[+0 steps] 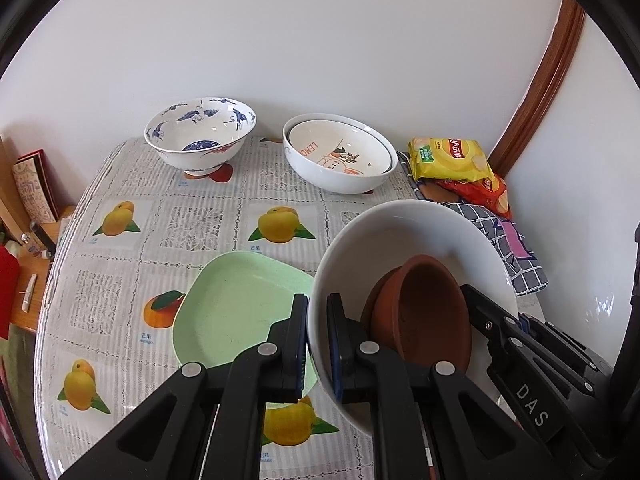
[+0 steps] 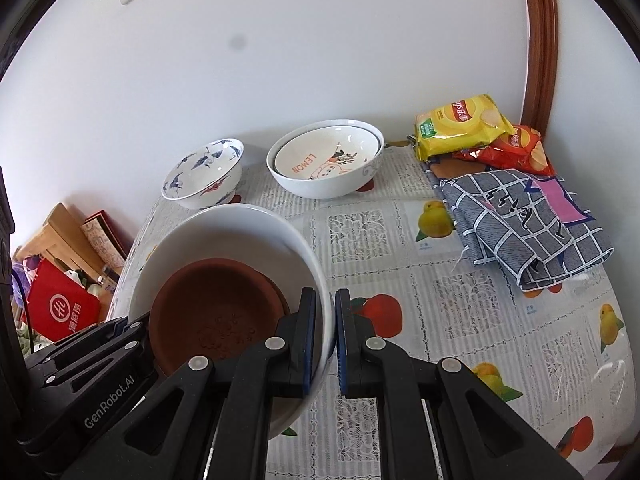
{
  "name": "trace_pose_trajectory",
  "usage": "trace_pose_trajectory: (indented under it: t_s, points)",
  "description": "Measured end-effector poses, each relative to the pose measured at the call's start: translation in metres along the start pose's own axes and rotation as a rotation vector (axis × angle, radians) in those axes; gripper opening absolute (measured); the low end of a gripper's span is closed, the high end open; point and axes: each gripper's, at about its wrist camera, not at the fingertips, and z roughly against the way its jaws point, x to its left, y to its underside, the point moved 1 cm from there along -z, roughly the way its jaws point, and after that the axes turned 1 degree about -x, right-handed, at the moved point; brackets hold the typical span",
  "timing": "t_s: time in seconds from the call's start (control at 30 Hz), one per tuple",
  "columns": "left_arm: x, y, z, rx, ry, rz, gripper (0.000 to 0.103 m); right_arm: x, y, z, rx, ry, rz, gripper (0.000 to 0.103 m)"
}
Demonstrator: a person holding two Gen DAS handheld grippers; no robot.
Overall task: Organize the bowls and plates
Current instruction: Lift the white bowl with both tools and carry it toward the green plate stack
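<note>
Both my grippers are clamped tight on the same white bowl [image 1: 400,240]: left gripper [image 1: 318,344] pinching its left rim, right gripper [image 2: 334,344] its right rim. Brown dishes [image 2: 216,312] sit inside, near the green plate [image 1: 240,308].

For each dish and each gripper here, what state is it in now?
white bowl: held tilted by both grippers
brown dishes: nested inside it
left gripper: shut on rim
right gripper: shut on rim
green plate: empty
crane bowl: empty
lemon bowl: nested
</note>
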Motion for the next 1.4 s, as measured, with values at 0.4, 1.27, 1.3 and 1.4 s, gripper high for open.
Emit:
trace_pose_trajectory:
  t_s: [0.4, 1.27, 1.3, 1.4]
  points:
    - [0.027, 0.000, -0.004, 0.006, -0.007, 0.032, 0.010, 0.025, 0.003, -0.015, 0.014, -0.011, 0.026, 0.009]
    - [0.083, 0.006, -0.033, 0.053, -0.042, 0.112, 0.010, 0.066, 0.014, -0.066, 0.071, -0.038, 0.082, 0.009]
    - [0.085, 0.006, -0.035, 0.056, -0.044, 0.114, 0.010, 0.067, 0.015, -0.068, 0.074, -0.038, 0.081, 0.009]
    - [0.091, 0.008, -0.040, 0.066, -0.048, 0.121, 0.010, 0.071, 0.017, -0.075, 0.085, -0.041, 0.085, 0.009]
